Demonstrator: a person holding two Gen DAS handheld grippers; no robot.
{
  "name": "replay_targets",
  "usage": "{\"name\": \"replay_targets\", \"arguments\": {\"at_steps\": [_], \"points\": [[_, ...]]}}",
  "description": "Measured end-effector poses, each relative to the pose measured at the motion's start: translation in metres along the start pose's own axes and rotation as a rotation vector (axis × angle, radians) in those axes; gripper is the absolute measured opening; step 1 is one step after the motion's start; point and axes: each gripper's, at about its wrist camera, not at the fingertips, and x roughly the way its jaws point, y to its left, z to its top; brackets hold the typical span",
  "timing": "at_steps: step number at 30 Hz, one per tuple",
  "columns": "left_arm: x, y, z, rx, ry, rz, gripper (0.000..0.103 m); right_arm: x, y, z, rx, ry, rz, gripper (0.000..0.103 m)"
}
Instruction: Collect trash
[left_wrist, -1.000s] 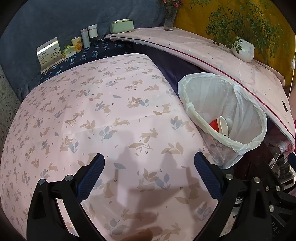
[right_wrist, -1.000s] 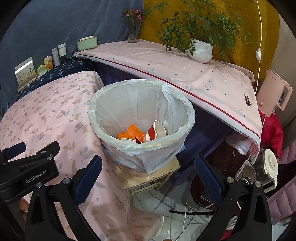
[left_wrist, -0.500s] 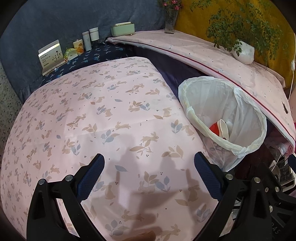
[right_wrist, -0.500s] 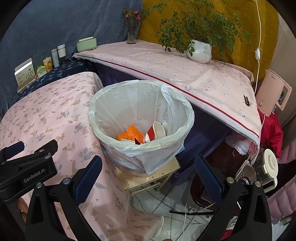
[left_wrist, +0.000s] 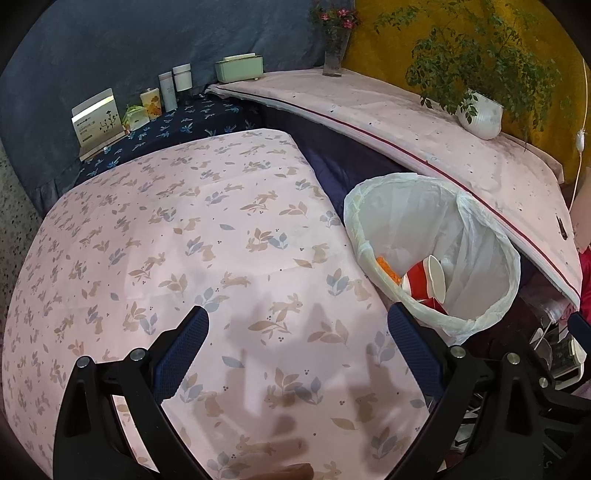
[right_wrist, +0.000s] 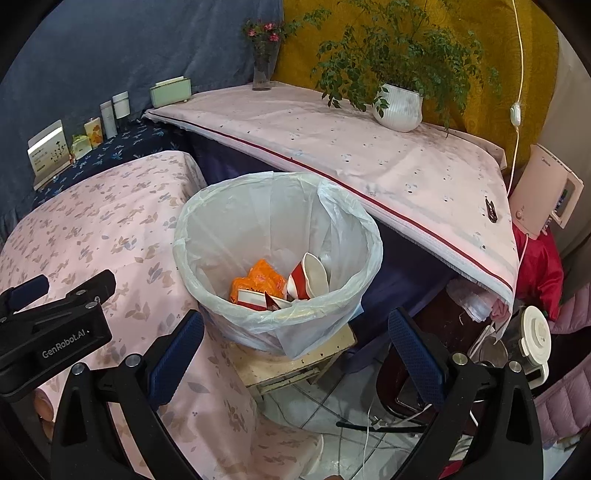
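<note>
Here both tools gape empty over the rabbit-print tablecloth (left_wrist: 229, 236) beside the lined bin (right_wrist: 277, 221).

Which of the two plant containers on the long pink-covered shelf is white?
The ribbed white ceramic pot holding the leafy green plant; the flower vase is clear glass.

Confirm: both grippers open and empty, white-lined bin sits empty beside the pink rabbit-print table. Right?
Not quite: the white-lined bin is not empty. The right wrist view shows a red-and-white paper cup and an orange crumpled wrapper inside. Otherwise correct: both sets of jaws stand open and empty, with the bin beside the pink rabbit-print table.
</note>
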Motion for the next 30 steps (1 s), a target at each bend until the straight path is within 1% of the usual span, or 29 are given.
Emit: {"name": "replay_targets", "arguments": {"at_steps": [6,16,23,30], "points": [[0.002,-0.003,0.008,0.012,0.011,0.001,0.093,0.003,-0.002,0.009,-0.018,0.012,-0.019,0.096],[0.005,-0.002,0.017,-0.001,0.053,0.001,0.093,0.002,-0.003,0.017,-0.021,0.041,-0.015,0.096],[0.001,-0.011,0.019,0.049,0.057,0.022,0.093,0.001,0.001,0.016,-0.036,0.047,-0.035,0.096],[-0.002,-0.013,0.018,0.060,0.064,0.013,0.093,0.000,-0.001,0.016,-0.037,0.046,-0.054,0.096]]}}
